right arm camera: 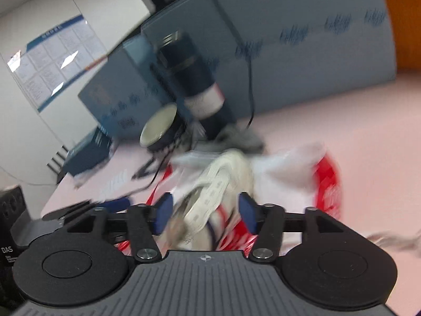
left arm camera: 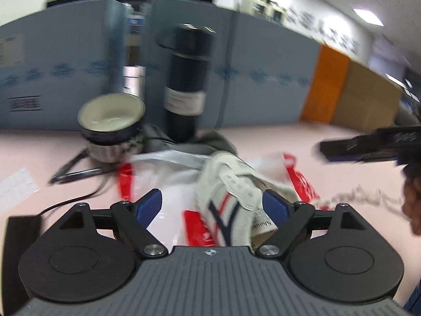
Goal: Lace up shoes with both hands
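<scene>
Left wrist view: left gripper (left arm camera: 211,205) low in the frame, jaws spread wide, blue pads (left arm camera: 148,205) well apart with nothing pinched between them. Between and beyond the pads, slightly right of centre, the shoe (left arm camera: 231,197): pale cream mesh, navy and red stripes on its side, eyelet strip running up toward mid-frame. Under it, a white and red plastic bag (left arm camera: 168,184) on the pink table (left arm camera: 315,137). At the right edge, a loose cream lace (left arm camera: 363,196) trailing toward a hand (left arm camera: 411,205), with the right gripper (left arm camera: 368,146) dark and blurred just above. Upper middle, a tall black flask (left arm camera: 188,79); left of it, stacked bowls (left arm camera: 111,123); behind both, a blue partition (left arm camera: 65,60).

Right wrist view: right gripper (right arm camera: 205,212) lower centre, jaws partly open, one blue pad (right arm camera: 163,213) either side of the shoe (right arm camera: 223,173); too smeared to tell whether the pads press on anything. Lace (right arm camera: 394,239) a grey blur at the lower right edge. Black flask (right arm camera: 189,73) tilted in the frame at upper centre, bowl (right arm camera: 160,126) beside it to the left, red and white bag (right arm camera: 323,181) to the right of the shoe.
</scene>
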A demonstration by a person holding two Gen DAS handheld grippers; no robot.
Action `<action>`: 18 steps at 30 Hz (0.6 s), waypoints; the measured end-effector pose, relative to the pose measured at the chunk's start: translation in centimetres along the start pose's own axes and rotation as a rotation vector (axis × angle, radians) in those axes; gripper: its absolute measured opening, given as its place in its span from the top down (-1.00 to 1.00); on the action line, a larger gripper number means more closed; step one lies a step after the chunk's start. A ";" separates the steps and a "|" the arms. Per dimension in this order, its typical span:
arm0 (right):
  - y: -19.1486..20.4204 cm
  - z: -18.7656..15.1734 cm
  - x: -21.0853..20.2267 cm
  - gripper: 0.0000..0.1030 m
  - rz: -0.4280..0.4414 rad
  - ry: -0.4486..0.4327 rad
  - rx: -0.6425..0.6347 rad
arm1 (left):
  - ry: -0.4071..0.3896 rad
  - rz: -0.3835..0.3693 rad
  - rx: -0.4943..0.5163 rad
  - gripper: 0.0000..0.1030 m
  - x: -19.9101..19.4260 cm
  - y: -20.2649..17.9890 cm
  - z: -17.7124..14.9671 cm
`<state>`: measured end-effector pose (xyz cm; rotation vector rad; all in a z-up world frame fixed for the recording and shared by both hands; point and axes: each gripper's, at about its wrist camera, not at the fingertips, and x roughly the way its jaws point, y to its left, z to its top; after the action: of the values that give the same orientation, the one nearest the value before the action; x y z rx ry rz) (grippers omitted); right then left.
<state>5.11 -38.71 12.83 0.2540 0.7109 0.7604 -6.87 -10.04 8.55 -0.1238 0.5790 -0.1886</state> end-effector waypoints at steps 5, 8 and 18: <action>-1.1 4.5 -4.8 -0.21 -0.056 -0.047 -0.136 | 0.008 0.043 -0.074 -0.60 -1.0 0.9 1.5; -1.2 8.6 -7.2 -0.41 -0.021 -0.089 -0.173 | -0.038 0.059 -0.083 -0.65 -2.1 0.8 3.6; -0.4 14.2 -9.7 -1.00 -0.015 -0.176 -0.461 | -0.113 0.227 -0.158 -0.77 -4.0 -0.6 6.0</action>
<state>9.87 -45.32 28.00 -0.1032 0.3567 0.8534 -6.88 -9.39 15.77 -0.2194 0.4903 0.0848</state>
